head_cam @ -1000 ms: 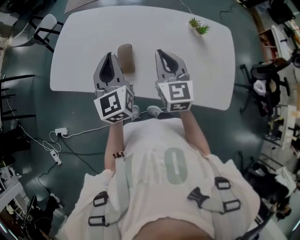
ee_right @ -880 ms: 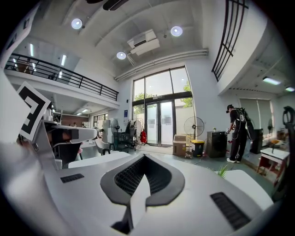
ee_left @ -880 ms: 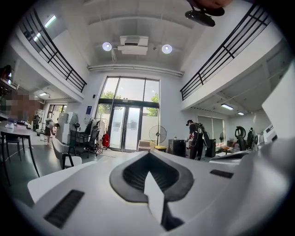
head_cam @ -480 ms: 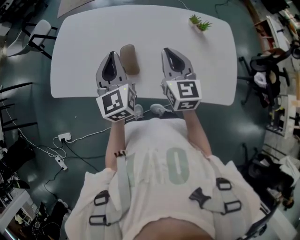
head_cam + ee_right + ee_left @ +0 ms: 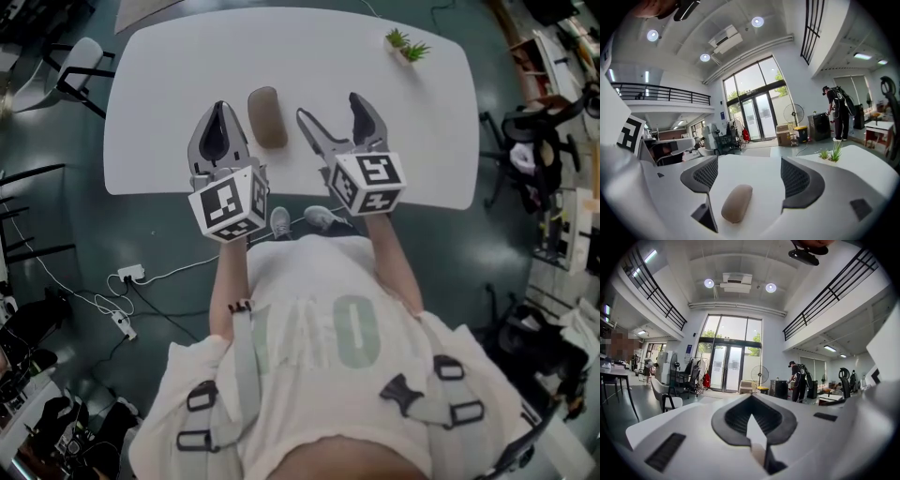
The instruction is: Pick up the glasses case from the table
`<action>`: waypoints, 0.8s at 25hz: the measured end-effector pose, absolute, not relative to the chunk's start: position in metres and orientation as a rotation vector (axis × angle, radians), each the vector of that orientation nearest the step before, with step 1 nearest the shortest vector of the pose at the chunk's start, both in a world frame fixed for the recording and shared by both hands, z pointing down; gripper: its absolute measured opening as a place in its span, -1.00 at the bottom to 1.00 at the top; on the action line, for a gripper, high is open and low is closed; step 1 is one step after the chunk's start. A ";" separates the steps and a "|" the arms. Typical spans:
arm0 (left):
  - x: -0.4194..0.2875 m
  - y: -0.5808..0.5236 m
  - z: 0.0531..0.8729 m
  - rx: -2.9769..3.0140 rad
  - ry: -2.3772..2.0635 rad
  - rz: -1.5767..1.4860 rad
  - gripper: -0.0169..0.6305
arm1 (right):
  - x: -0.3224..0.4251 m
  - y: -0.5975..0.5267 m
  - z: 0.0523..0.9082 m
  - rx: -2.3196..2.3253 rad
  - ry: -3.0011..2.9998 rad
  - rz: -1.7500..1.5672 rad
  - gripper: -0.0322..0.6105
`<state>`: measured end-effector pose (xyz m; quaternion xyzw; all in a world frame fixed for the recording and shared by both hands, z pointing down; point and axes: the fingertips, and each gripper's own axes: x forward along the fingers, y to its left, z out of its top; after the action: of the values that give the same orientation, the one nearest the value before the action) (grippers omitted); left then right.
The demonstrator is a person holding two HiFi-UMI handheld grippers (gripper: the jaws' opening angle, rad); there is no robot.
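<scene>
Brown case [image 5: 267,117] lies on the table [image 5: 169,84] between the grippers — likely light, stiff, smooth; take it across the narrow middle. Beside the case the right gripper [image 5: 329,105] has just opened its jaws, empty; the left gripper [image 5: 220,108] is clenched, empty.

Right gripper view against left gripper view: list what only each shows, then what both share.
Only the right gripper view: the jaws of the right gripper, apart after just opening, framing the untouched glasses case on the white table, and a potted plant. Only the left gripper view: the jaws of the left gripper, together on nothing, and a chair. Both: glass doors, a standing fan, a person with a backpack.
</scene>
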<state>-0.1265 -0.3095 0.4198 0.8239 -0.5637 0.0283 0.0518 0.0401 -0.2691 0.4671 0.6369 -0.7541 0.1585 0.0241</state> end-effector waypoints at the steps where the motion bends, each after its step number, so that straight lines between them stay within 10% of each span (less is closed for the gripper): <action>1: -0.131 -0.310 0.419 2.501 -1.725 0.085 -0.94 | 0.038 -0.269 0.468 1.974 -2.335 0.501 0.29; 20: -0.197 -0.309 0.435 2.405 -1.817 0.072 -0.94 | -0.046 -0.318 0.531 1.757 -2.159 0.813 0.29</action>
<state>-0.1974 -0.3088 0.4351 0.7960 -0.6015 0.0239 0.0634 -0.0455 -0.3181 0.5310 0.6015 -0.7391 0.2783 0.1208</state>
